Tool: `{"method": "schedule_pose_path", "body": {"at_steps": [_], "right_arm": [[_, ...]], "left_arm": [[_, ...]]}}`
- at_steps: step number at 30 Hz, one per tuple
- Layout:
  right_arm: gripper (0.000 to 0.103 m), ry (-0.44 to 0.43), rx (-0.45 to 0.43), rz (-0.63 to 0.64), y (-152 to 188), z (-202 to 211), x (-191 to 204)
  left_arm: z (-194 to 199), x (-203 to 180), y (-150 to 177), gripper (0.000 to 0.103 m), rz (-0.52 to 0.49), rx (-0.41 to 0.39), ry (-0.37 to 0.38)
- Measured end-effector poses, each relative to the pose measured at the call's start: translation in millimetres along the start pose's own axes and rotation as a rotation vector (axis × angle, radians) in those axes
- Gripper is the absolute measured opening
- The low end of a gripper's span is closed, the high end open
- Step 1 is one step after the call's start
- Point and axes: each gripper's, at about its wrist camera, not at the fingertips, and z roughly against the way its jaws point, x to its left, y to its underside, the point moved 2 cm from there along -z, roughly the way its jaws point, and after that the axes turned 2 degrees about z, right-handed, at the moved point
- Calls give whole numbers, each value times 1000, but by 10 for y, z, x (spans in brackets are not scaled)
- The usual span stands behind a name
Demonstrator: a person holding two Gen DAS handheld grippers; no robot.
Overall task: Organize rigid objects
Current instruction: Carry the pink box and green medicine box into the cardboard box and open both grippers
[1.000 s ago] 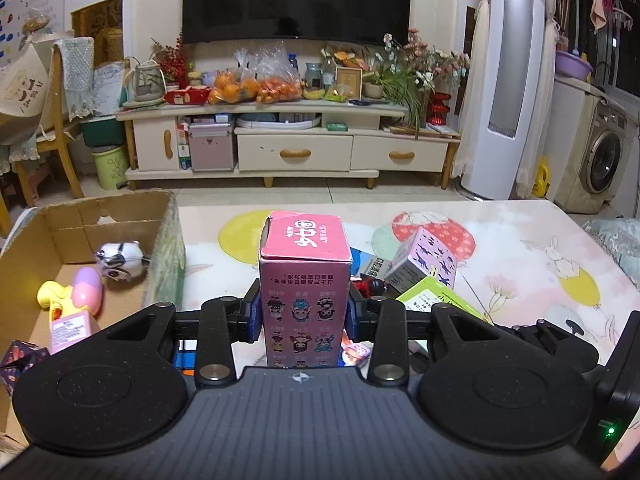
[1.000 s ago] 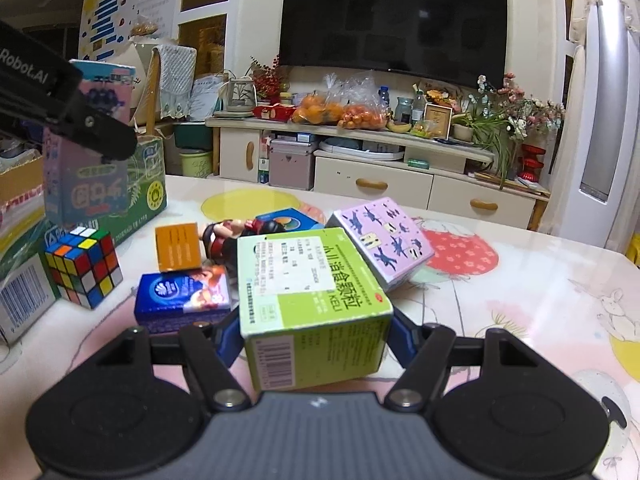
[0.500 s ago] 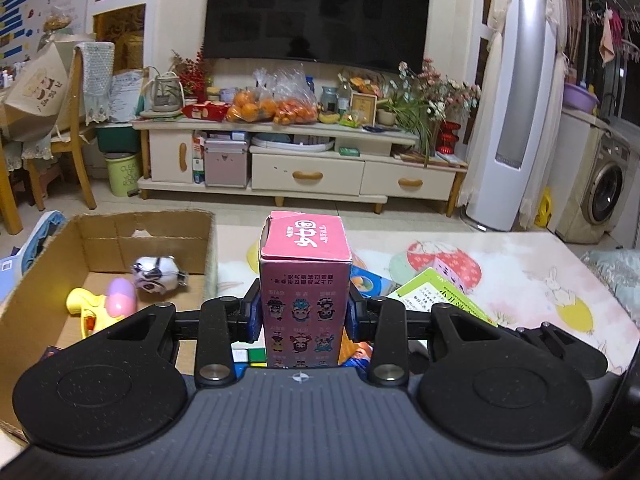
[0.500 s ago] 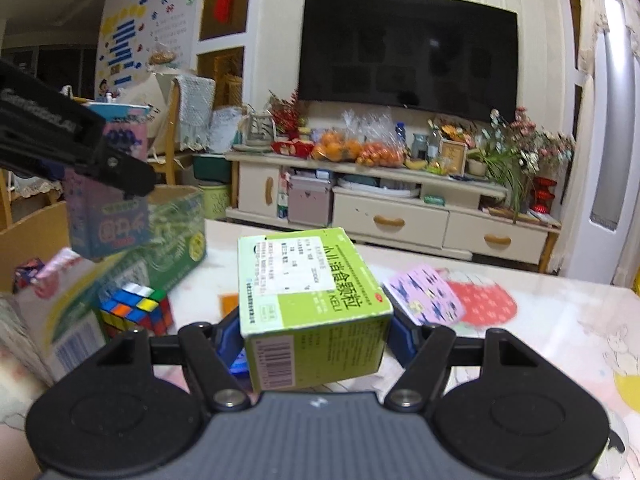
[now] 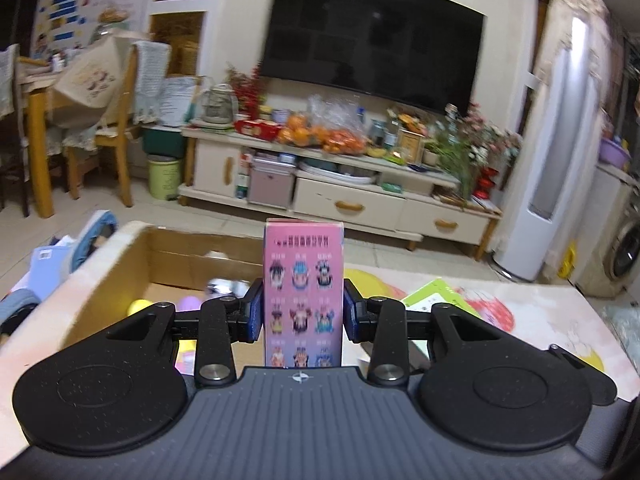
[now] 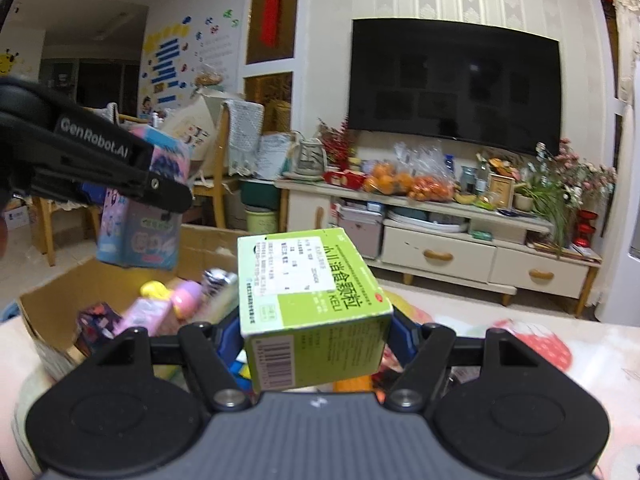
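So this looks like the carry-to-the-box step, both hands loaded. The left gripper is clamped on a tall pink box, standing upright between the blue pads, one pad pressed on each side. The right gripper is clamped on a green medicine box, held a bit skewed so one corner points back at the camera. Neither box touches the table.

The cardboard box sits ahead and to the left of the left claw, and ahead-left of the right claw too. From the right wrist view the pink box hangs above that carton's near edge, up and left of the green one. Already inside, ahead of the claws: a yellow and pink toy, a small pink carton and something dark and patterned.

My guess for the next move: bring each box fully over the opening, lower it clear of the toys, then let the jaws part. One at a time is probably safer so the two claws don't knock together.

Hard to read: everything's motion-blurred, the carton's floor is mostly hidden behind the gripper bodies, and the silvery toy past the green box is just a smear. The table under the right claw is mostly blocked; I only catch colourful bits poking out.
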Motion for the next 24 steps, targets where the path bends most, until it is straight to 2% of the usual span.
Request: {"method": "schedule_pose_path", "body": {"at_steps": [6,12,24], "right_arm": [[70,-65,-25,25,-219,-199,236],[70,-103,-23,65,-326,-437,471],[71,-131,28,120,-281,-803,765]], "left_arm": [[-33,280,-91,46,66,-2,-103],[-104,403,-127,46,96,26,-173],[-114,495,-141,46,120,66,-232]]}}
